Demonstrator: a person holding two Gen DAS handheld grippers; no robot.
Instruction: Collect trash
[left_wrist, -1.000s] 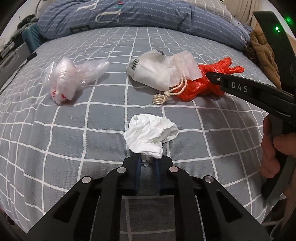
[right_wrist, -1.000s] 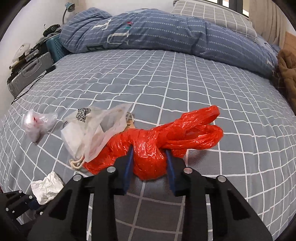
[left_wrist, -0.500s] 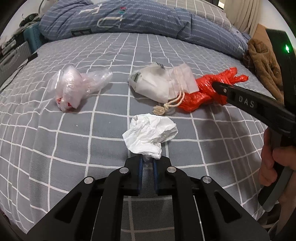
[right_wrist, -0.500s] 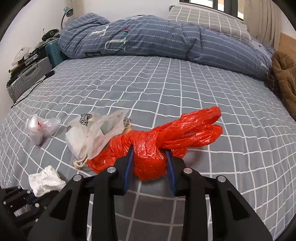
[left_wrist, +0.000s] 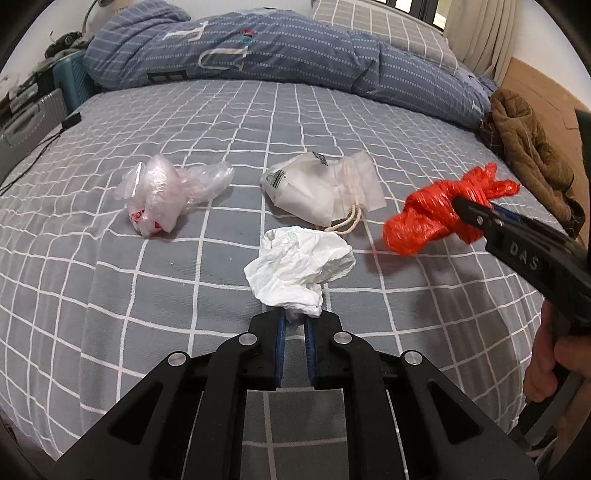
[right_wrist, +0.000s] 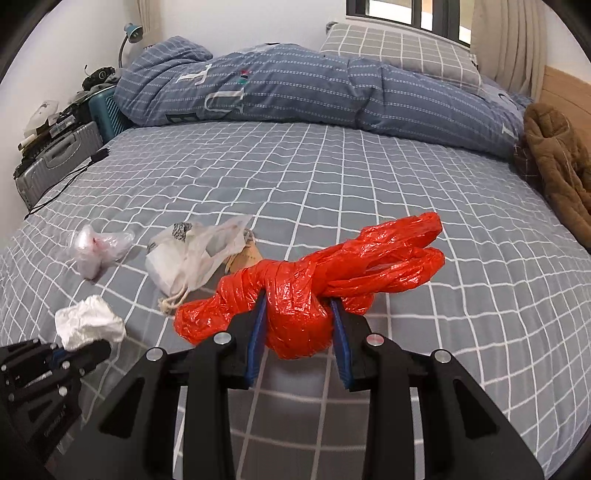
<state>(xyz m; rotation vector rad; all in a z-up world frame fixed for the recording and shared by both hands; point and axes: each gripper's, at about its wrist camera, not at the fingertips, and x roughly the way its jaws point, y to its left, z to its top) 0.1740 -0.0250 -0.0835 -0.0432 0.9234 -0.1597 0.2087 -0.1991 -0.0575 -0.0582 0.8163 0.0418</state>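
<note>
My left gripper (left_wrist: 294, 320) is shut on a crumpled white tissue (left_wrist: 300, 266), held just above the grey checked bed cover (left_wrist: 184, 295); the tissue (right_wrist: 89, 322) and left gripper (right_wrist: 79, 352) also show low left in the right wrist view. My right gripper (right_wrist: 297, 314) is shut on a knotted red plastic bag (right_wrist: 314, 284), lifted off the bed. From the left wrist view the red bag (left_wrist: 436, 218) hangs at the right in the right gripper (left_wrist: 469, 210). A white drawstring bag (left_wrist: 321, 194) and a clear plastic bag (left_wrist: 170, 192) lie on the bed beyond.
A folded blue duvet (right_wrist: 314, 85) and a grey pillow (right_wrist: 399, 51) lie at the head of the bed. A brown jacket (right_wrist: 557, 162) sits at the right edge. A suitcase (right_wrist: 55, 162) and clutter stand left of the bed. A hand (left_wrist: 554, 354) grips the right tool.
Both grippers have risen. The red bag has been lifted off the bed and away from the white drawstring bag. The tissue has come up with the left gripper.
</note>
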